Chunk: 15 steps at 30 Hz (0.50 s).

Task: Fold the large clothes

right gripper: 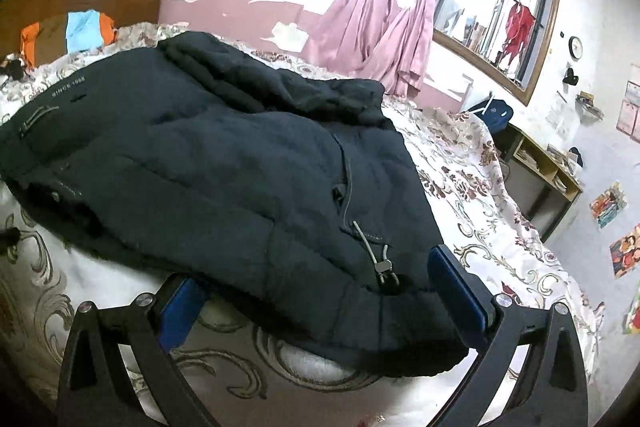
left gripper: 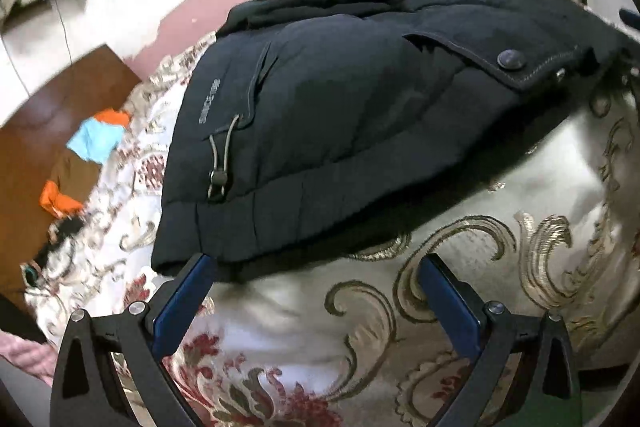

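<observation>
Left claw (left gripper: 316,267): jaws spread wide, nothing between the blue pads, black linkage arms splayed out to both sides at the bottom of its view. Its left fingertip (left gripper: 204,261) sits right at a dark fabric edge; contact can't be confirmed. Right claw (right gripper: 312,267): also wide apart, not clamped. Its left finger (right gripper: 180,303) is partly hidden under fabric, the right finger stands clear beside it. Both claws point forward, angled down. No hand or sleeve visible.

left gripper (left gripper: 316,263): black frame, blue jaws (silver screws) | right gripper (right gripper: 316,267): same
</observation>
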Motion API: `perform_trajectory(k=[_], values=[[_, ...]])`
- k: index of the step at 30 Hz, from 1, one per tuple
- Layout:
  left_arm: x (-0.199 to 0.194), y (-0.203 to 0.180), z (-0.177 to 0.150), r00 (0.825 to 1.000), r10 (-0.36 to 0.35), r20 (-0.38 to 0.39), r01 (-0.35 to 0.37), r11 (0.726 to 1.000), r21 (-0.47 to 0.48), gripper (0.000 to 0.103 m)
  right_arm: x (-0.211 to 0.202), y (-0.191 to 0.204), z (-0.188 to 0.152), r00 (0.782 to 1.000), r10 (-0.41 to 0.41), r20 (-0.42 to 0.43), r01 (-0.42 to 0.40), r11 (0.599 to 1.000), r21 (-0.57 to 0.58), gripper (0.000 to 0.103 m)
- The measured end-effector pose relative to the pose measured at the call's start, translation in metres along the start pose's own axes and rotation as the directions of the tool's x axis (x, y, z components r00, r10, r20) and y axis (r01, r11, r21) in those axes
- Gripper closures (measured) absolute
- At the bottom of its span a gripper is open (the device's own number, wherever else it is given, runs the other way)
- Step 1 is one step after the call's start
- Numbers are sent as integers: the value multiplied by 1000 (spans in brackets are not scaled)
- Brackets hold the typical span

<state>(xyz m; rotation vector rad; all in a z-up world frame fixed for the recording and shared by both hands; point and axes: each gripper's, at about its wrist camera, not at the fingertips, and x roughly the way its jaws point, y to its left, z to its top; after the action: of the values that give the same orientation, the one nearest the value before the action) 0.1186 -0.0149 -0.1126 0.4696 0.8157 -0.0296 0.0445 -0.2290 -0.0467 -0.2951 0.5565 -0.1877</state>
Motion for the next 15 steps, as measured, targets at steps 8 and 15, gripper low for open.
perform_trajectory(k=[8,15], values=[[10,0,3,989,145,32,-146,989,27,0,3,-3,-4,1000,19,-9,-18,1000,18,2],[20,16,8,963,258,73,-259,966,0,0,5,-2,-5,1000,21,-13,-20,1000,20,2]])
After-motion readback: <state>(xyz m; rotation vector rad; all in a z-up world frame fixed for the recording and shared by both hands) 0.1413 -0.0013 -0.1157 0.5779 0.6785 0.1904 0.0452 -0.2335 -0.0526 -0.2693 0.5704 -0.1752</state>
